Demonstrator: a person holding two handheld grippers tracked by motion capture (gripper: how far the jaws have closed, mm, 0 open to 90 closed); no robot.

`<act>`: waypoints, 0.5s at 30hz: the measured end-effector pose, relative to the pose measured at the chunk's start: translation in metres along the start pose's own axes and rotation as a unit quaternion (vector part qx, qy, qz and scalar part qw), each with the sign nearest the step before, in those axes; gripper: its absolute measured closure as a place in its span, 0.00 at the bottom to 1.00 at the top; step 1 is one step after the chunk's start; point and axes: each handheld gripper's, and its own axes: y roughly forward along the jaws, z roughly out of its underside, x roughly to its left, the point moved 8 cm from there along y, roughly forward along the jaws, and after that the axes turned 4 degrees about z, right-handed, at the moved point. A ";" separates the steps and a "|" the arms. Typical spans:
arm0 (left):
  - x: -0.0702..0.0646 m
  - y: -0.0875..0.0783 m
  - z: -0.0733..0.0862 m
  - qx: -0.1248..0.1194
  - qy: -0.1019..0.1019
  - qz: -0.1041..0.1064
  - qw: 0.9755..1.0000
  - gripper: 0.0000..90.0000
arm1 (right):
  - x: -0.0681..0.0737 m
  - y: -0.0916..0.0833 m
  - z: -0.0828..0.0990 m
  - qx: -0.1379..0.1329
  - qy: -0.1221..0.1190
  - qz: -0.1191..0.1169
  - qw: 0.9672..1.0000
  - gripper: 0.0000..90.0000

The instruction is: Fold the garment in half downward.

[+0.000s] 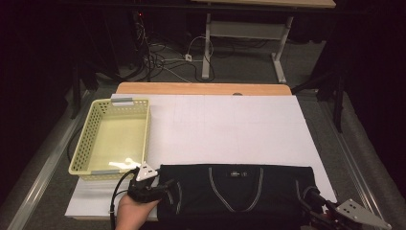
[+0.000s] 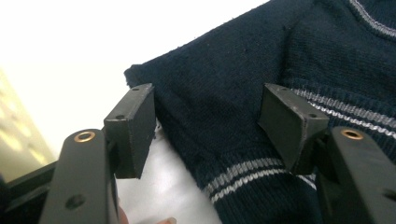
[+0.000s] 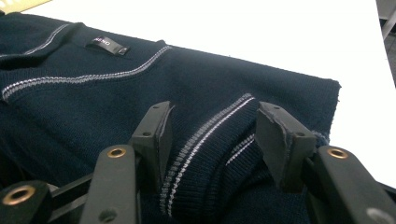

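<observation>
I noted a dim room, grey carpet floor (image 1: 239, 62), tangled cables (image 1: 158, 60) far left, and a desk frame (image 1: 249, 33) beyond the table (image 1: 201, 88).

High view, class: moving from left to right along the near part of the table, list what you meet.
Yellow basket → left tongs → dark navy sweater → right tongs.

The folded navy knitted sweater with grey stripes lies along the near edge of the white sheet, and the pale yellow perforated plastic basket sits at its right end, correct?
Not quite: the pale yellow perforated plastic basket sits at the left end of the folded navy knitted sweater, as the high view shows. The rest holds.
</observation>
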 end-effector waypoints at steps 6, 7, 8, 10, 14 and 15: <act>0.000 0.000 0.004 0.015 -0.007 -0.019 1.000 0.43 | 0.002 0.000 0.000 0.000 -0.004 -0.002 1.000 0.54; -0.001 0.000 0.005 0.015 -0.009 -0.019 1.000 0.44 | 0.002 0.000 0.000 0.000 -0.004 -0.002 1.000 0.53; -0.001 0.000 0.005 0.016 -0.008 -0.018 1.000 0.45 | 0.002 0.000 0.000 -0.001 -0.004 -0.002 1.000 0.53; -0.004 0.000 0.005 0.017 -0.006 -0.010 1.000 0.53 | 0.002 0.000 -0.001 -0.001 -0.004 -0.002 1.000 0.53; -0.009 0.001 0.005 0.018 -0.005 0.007 1.000 0.68 | 0.002 0.002 -0.001 0.000 -0.002 -0.004 1.000 0.54; -0.010 0.001 0.005 0.018 -0.004 0.012 1.000 0.72 | 0.001 0.002 -0.002 -0.002 -0.004 -0.003 1.000 0.53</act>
